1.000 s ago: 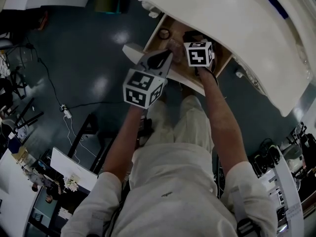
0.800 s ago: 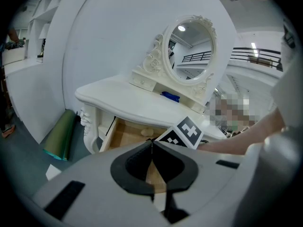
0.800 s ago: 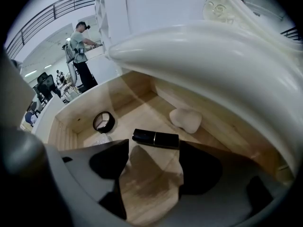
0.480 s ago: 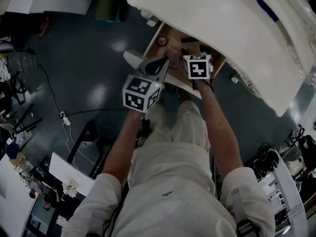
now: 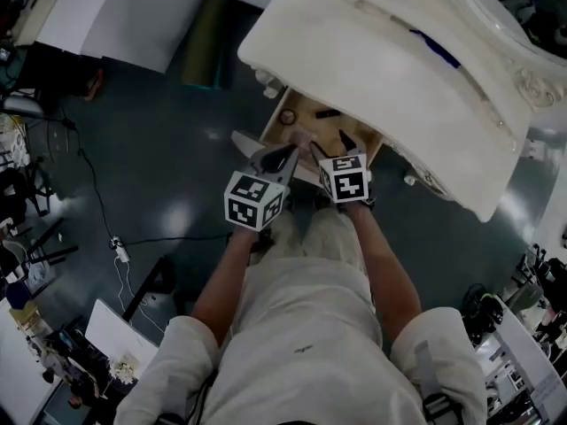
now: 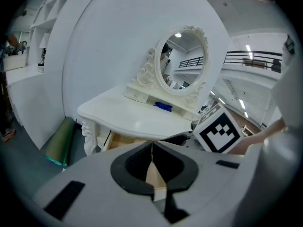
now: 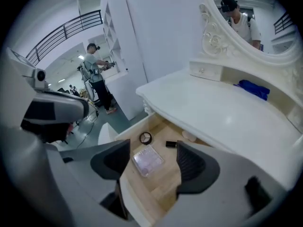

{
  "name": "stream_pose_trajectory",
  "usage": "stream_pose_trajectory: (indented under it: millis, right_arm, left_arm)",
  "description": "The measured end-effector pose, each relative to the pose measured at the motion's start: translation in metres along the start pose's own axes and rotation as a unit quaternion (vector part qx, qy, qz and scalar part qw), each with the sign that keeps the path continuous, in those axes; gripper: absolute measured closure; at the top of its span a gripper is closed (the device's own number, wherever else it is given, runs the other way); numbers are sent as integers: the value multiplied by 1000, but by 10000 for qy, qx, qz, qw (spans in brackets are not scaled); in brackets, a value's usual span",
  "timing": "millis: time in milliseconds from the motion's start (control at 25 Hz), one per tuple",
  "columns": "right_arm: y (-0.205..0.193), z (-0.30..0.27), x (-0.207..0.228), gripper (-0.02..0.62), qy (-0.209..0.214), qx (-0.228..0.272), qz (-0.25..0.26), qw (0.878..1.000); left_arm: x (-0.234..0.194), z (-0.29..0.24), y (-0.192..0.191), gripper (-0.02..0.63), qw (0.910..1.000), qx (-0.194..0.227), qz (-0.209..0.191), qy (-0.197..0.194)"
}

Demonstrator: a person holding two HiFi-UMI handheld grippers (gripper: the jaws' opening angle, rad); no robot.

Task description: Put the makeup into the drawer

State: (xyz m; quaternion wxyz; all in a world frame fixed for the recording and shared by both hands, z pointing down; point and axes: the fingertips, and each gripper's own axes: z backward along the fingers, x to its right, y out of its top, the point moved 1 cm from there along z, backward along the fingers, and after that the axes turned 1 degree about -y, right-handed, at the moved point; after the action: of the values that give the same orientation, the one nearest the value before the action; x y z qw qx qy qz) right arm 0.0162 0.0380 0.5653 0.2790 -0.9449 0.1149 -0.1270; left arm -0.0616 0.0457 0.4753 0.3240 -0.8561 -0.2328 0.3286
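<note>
The clear square makeup palette is lying in the open wooden drawer beneath the wide, empty right gripper, while the left gripper is sitting closed on nothing; any lift should be clearing the overhang of the white counter.

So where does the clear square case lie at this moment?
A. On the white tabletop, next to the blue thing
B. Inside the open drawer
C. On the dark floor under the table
B: in the right gripper view the clear case lies flat on the wooden bottom of the open drawer, near a dark ring and a small black thing.
</note>
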Motion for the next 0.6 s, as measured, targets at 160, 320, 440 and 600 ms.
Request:
stream_pose_trajectory:
  millis: [160, 320, 440, 600]
  right_arm:
    - [13, 39, -16, 341, -24, 302, 78, 9995]
    - [23, 71, -21, 471, -217, 598, 185, 9978]
    - [29, 94, -24, 537, -274, 842, 247, 9958]
    - [35, 121, -31, 580, -212, 1244, 317, 9915]
  left_arm:
    - [13, 18, 10, 594, 9999, 142, -21, -71]
    - [24, 32, 20, 595, 9996, 248, -90, -141]
    - [33, 40, 27, 595, 9991, 328, -178, -198]
    - [45, 51, 33, 595, 9984, 443, -248, -259]
